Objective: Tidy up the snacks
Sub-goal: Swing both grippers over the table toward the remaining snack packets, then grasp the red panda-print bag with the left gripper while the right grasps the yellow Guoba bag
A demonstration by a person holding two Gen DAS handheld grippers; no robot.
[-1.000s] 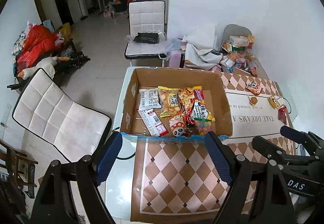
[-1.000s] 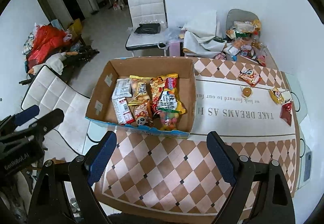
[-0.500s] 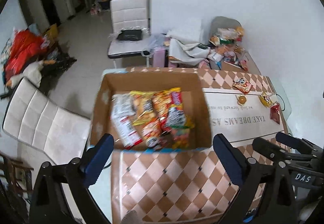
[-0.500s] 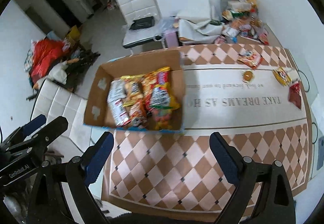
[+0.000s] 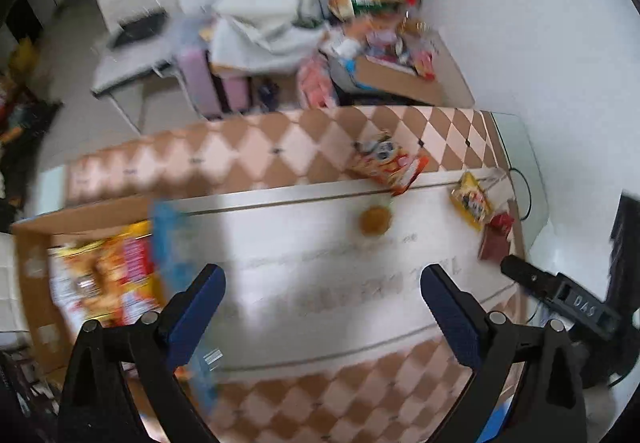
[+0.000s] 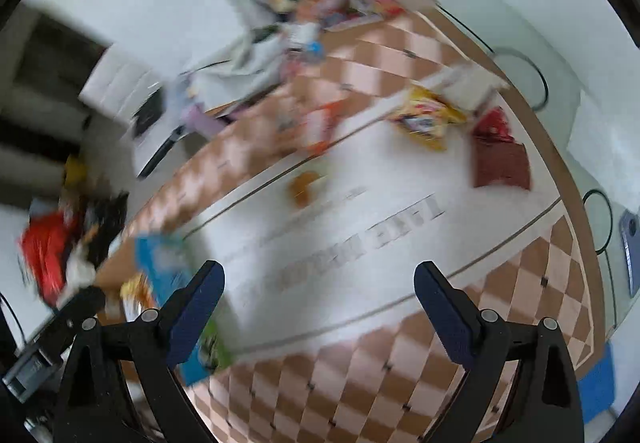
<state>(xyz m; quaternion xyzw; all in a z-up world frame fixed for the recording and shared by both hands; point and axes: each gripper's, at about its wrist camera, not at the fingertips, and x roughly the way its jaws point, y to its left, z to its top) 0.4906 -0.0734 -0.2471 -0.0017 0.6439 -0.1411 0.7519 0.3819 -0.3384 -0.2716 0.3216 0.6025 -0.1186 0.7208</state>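
Both views are blurred by motion. A cardboard box [image 5: 32,243] with several snack packs [image 5: 108,275] sits at the table's left. Loose snacks lie on the white table runner: an orange cartoon pack [image 5: 390,163], a small round cake [image 5: 375,221], a yellow pack [image 5: 471,201] and a dark red pack [image 5: 494,239]. My left gripper [image 5: 322,309] is open and empty above the runner. My right gripper [image 6: 318,307] is open and empty; the yellow pack [image 6: 426,119], the red pack [image 6: 500,159] and the round cake [image 6: 305,187] lie ahead of it.
The checkered tablecloth [image 5: 256,151] covers the table. Beyond its far edge stand a box of more snacks [image 5: 394,55], clothes and a white chair [image 5: 132,15]. A phone [image 6: 631,247] lies at the table's right edge. The wall is close on the right.
Both grippers have swung right and forward, away from the box and toward the loose snacks. The box has slid to the left of both views. Both stay open.
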